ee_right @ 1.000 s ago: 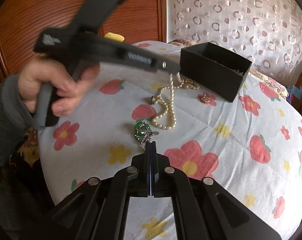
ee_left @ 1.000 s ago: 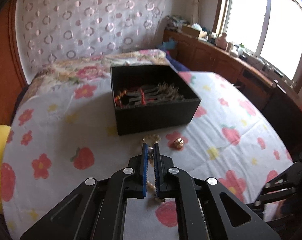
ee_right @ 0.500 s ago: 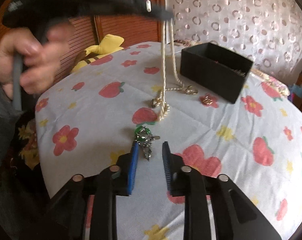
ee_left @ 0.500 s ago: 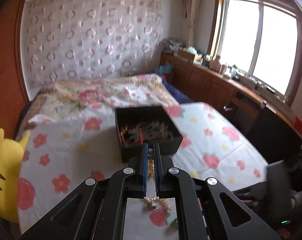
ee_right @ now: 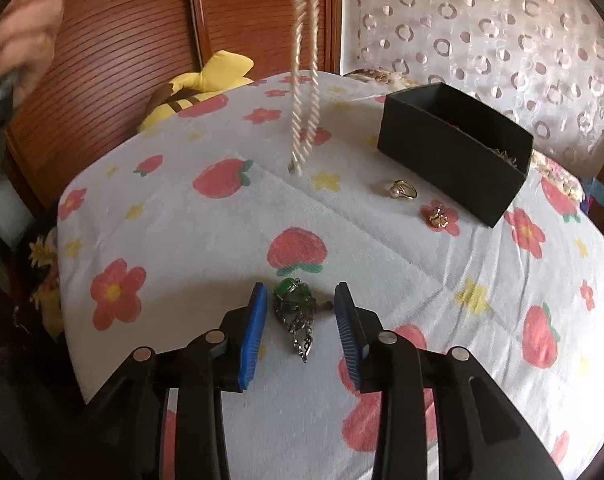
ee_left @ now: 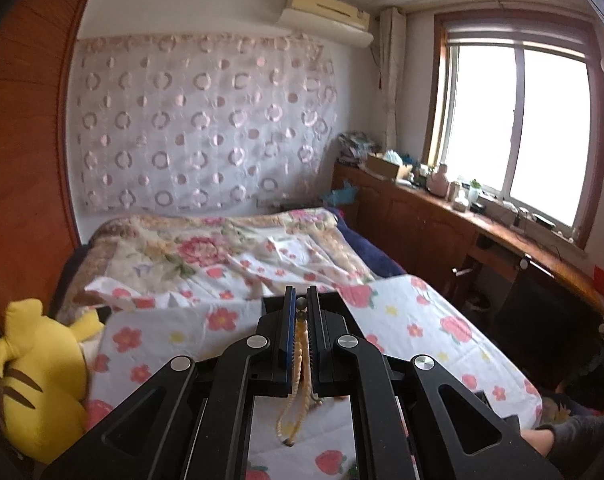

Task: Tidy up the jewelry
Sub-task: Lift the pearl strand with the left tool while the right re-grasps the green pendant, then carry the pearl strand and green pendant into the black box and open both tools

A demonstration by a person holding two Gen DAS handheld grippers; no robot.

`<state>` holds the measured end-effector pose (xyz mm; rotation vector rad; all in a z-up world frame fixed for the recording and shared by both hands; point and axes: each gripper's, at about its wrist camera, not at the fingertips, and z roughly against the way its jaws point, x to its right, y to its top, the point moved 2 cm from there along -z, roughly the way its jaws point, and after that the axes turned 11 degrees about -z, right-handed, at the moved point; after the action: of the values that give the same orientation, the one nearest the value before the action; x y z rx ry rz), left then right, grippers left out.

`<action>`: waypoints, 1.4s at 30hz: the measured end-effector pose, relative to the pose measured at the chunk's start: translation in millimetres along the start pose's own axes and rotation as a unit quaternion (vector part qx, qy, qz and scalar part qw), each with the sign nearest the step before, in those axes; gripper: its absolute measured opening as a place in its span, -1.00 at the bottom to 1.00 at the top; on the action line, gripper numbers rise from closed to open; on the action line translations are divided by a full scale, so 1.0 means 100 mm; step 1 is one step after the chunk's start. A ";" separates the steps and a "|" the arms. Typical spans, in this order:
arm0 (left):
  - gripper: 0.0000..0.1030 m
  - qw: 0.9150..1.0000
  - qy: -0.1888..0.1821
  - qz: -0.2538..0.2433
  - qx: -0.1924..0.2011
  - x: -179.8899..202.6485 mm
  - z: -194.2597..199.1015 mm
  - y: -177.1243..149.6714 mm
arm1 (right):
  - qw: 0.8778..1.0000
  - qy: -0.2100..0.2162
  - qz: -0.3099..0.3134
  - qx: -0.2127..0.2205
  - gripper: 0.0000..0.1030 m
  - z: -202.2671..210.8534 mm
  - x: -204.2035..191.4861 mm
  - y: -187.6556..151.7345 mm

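Note:
My left gripper (ee_left: 300, 303) is shut on a pearl necklace (ee_left: 298, 364), whose strands hang down below the jaws. In the right wrist view the same necklace (ee_right: 303, 92) dangles clear above the flowered sheet, its lower end level with the black jewelry box (ee_right: 453, 152). My right gripper (ee_right: 300, 300) is low over the sheet and its jaws are opening. A green-stone pendant with dark metal filigree (ee_right: 296, 312) lies between them, with the pads off it. A gold pearl ring (ee_right: 402, 189) and a gold charm (ee_right: 437, 217) lie beside the box.
A flower-and-strawberry sheet (ee_right: 222, 240) covers the bed. A yellow plush toy (ee_left: 34, 376) lies at the left edge beside a wooden wardrobe (ee_right: 114, 64). A wooden counter with clutter (ee_left: 461, 216) runs under the window. A person's hand (ee_right: 26, 32) shows at upper left.
The left gripper rose with the pearl necklace, lifting it fully off the sheet. The right gripper went from shut to open around the green pendant.

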<state>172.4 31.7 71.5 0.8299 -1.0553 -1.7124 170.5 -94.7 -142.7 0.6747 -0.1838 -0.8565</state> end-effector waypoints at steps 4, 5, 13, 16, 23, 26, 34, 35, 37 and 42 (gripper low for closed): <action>-0.91 1.000 0.008 0.002 0.010 -0.08 0.07 0.11 | 1.000 0.002 0.011 0.002 -0.61 0.01 -0.04 0.00; -0.91 1.000 0.010 0.001 0.012 -0.08 0.09 0.12 | 1.000 0.001 0.012 0.002 -0.61 0.01 -0.04 0.00; -0.91 1.000 0.015 -0.008 0.017 -0.08 0.13 0.20 | 0.999 0.008 0.008 0.031 -0.68 0.21 -0.06 0.11; -0.91 1.000 0.014 -0.007 0.017 -0.08 0.13 0.19 | 0.999 0.005 0.015 0.048 -0.68 0.34 -0.08 0.20; -0.91 1.000 0.008 -0.007 0.020 -0.10 0.07 0.28 | 0.996 -0.001 0.015 0.088 -0.68 0.66 0.05 0.47; -0.91 1.000 0.003 -0.010 0.025 -0.08 0.01 0.39 | 0.994 -0.010 0.009 0.106 -0.68 0.77 0.21 0.66; -0.91 0.999 -0.012 -0.026 0.031 -0.01 -0.35 0.73 | 0.990 -0.020 0.001 0.141 -0.67 0.86 0.65 1.22; -0.91 0.999 -0.013 -0.026 0.029 -0.01 -0.41 0.74 | 0.990 -0.020 0.000 0.141 -0.67 0.84 0.69 1.25; -0.91 0.999 -0.019 -0.025 0.021 -0.02 -0.60 0.75 | 0.990 -0.018 -0.006 0.138 -0.67 0.73 0.82 1.34; -0.91 0.999 -0.036 -0.023 -0.013 -0.04 -1.13 0.62 | 0.992 -0.015 -0.021 0.122 -0.67 0.44 1.07 1.38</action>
<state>294.0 -9.1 83.1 0.7867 -1.0663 -1.8024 310.1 -131.4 -35.0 0.8980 -0.3056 -0.8932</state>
